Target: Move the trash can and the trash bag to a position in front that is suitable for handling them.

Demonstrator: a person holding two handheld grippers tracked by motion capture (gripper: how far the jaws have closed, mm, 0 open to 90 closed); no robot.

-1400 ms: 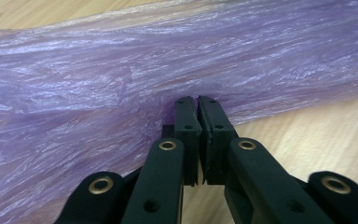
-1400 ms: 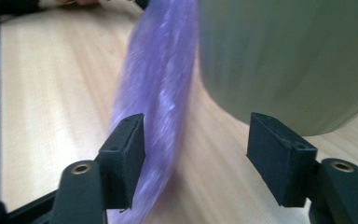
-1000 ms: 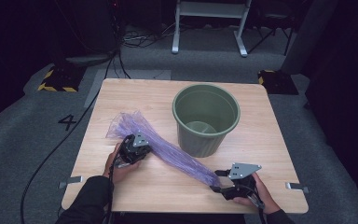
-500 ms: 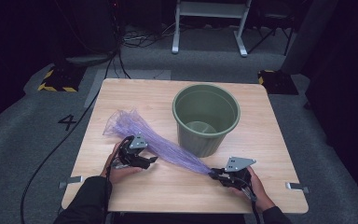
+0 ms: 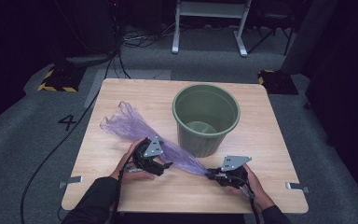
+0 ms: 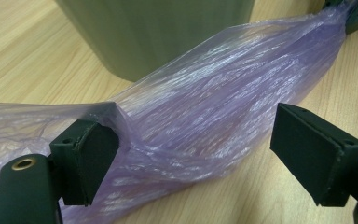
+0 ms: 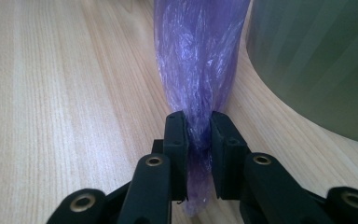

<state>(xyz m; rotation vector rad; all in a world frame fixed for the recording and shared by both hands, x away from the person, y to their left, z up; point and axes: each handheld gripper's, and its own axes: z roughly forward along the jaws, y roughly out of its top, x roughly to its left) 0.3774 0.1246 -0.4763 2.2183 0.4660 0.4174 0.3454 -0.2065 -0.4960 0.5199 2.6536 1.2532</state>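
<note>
Pinching the purple bag's [image 7: 198,60] twisted end shut in my right gripper [image 7: 199,140] beside the green bucket [image 5: 206,119], I've just spread my left gripper's [image 6: 186,158] jaws around its middle, ready to regrip and open it.

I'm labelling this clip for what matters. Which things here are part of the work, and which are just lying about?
In the job:
purple plastic bag, pinched at one end by the right gripper
left gripper, jaws open around the bag
green bucket beside the bag

Lying about:
yellow-black striped block on the floor
white frame
</note>
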